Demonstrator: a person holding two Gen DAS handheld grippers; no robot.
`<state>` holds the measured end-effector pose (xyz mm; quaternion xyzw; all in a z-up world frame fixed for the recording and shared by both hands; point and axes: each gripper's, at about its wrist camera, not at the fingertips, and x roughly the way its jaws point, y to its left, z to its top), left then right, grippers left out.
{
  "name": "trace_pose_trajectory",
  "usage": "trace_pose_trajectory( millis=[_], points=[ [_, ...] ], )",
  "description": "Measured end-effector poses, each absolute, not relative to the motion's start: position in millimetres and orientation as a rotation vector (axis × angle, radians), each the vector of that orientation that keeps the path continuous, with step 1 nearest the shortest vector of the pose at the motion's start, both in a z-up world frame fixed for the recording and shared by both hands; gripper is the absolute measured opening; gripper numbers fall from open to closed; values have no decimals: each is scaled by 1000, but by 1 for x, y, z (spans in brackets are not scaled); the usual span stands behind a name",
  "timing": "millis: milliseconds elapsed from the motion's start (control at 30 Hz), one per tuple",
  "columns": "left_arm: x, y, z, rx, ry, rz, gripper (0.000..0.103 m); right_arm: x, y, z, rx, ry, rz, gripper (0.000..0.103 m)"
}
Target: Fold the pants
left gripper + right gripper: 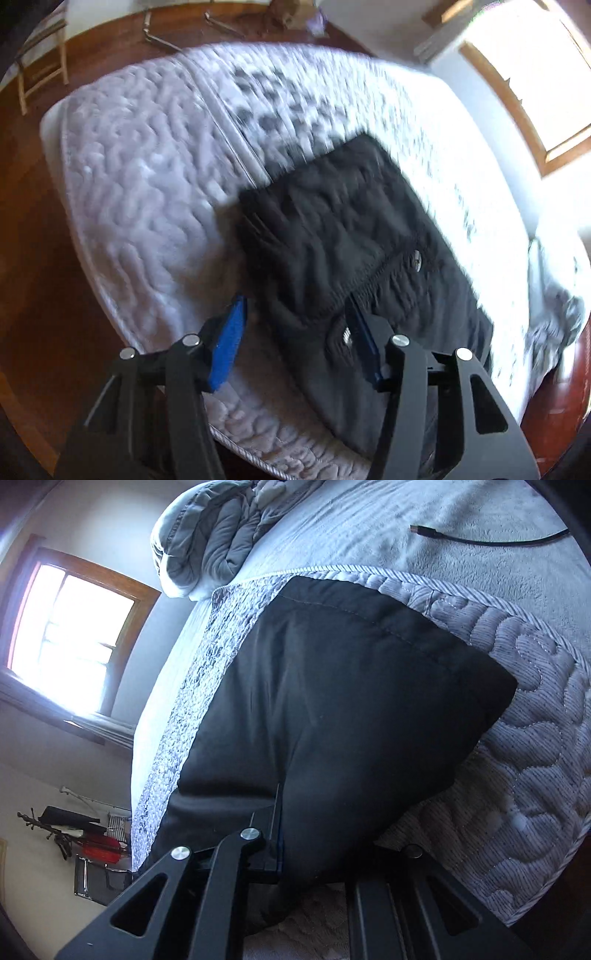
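Sunlight from a window (70, 635) is falling across the quilt (147, 184), where the black pants (351, 229) are lying folded near its edge. Over the pants' waistband, the left gripper (295, 332) is hovering with fingers spread, released. Beside the quilt's corner, the right gripper (314, 834) is clenching a pants fold.

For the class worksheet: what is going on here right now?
A person with a gripper in each hand is folding black pants on a quilted bed. The left gripper has its jaws open around the waistband edge, not clamped. The right gripper has fabric between its jaws, but whether it is clamped cannot be told. The pants look partly folded.
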<state>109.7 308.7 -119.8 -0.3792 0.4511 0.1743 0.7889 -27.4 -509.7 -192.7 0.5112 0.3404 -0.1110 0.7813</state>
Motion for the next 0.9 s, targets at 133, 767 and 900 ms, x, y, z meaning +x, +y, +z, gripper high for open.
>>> trace_pose_trajectory(
  millis=[133,767,900],
  points=[
    [103,324,-136,-928,975,283,59,-31,-510,-197,1112,737,-245,10],
    [144,287,-158,-1041,889,126,15,-21,-508,-197,1091,753,-267,10],
    [168,276,-157,-1027,881,129,15,-3,-510,-196,1101,739,-271,10]
  ],
)
